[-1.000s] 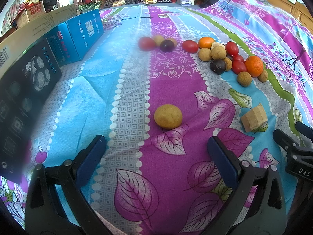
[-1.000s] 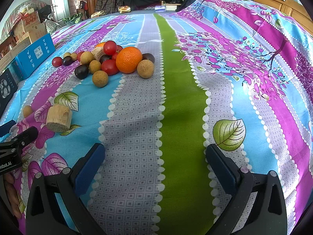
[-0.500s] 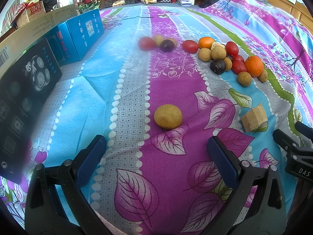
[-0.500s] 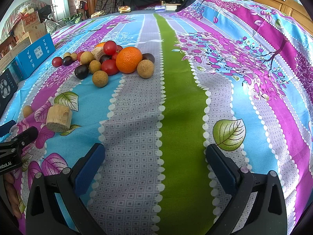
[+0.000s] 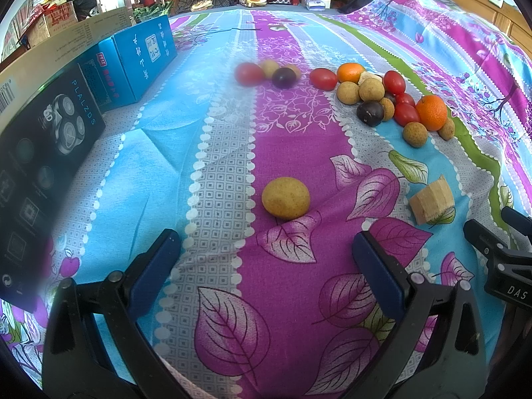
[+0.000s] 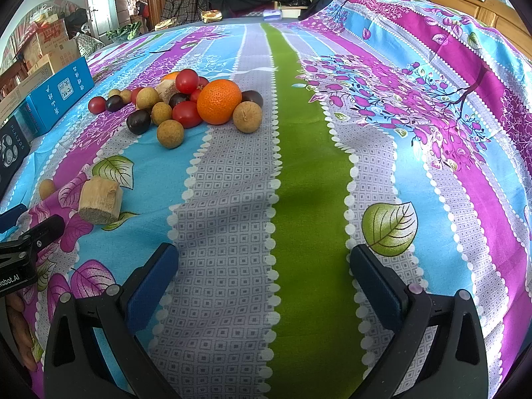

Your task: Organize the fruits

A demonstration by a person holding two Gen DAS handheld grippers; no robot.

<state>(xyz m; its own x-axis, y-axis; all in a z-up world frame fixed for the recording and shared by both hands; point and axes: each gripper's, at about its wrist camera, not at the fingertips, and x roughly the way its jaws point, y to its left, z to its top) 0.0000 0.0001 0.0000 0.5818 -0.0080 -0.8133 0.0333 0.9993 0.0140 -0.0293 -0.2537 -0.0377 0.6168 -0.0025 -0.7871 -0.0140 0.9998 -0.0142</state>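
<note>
The left gripper (image 5: 266,252) and right gripper (image 6: 264,259) both hover low, jaws spread wide, holding nothing.

From my left gripper's camera I read "PLALZDS" on the black shaver box (image 5: 43,173). My right gripper (image 5: 505,266) shows "DAS". From my right camera, my left gripper (image 6: 20,259) reads "obot.AI". The blue box's (image 5: 139,53) print is illegible.

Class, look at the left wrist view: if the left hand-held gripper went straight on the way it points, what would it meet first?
Most likely the lone round yellow-brown fruit, lying on the striped floral cloth ahead of the open left hand-held gripper, roughly centred between its fingers; depth is uncertain.
</note>
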